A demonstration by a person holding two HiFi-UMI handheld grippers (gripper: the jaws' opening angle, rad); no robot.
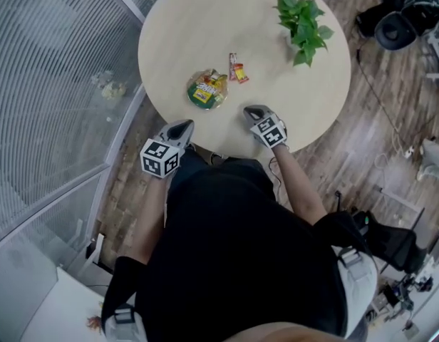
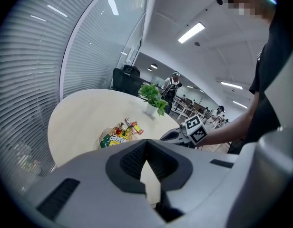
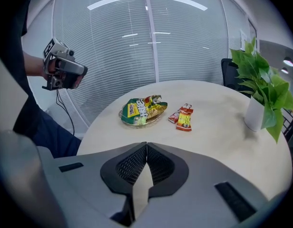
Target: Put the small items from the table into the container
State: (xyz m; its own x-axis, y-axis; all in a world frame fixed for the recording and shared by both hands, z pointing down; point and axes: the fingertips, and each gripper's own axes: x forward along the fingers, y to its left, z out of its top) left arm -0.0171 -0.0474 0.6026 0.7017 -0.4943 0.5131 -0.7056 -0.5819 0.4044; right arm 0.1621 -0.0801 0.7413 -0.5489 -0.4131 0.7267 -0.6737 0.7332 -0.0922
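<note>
A clear shallow dish [image 1: 192,100] [image 2: 102,138] [image 3: 126,120] holding yellow-green snack packets [image 1: 209,87] sits on the near side of the round beige table [image 1: 191,27]. To its right lie two small red-and-yellow packets [image 1: 238,70] [image 2: 133,127] [image 3: 183,117], side by side on the tabletop. My left gripper [image 1: 184,125] [image 2: 146,143] hangs just off the table's near edge, its jaws shut and empty. Over the near edge, below the two packets, is my right gripper [image 1: 250,110] [image 3: 146,146], also shut with nothing in it.
A potted green plant [image 1: 302,18] [image 3: 263,91] in a white pot stands at the table's far right. A curved glass wall with blinds [image 1: 55,63] runs along the left. Office chairs and cables are on the wood floor [image 1: 390,105] to the right.
</note>
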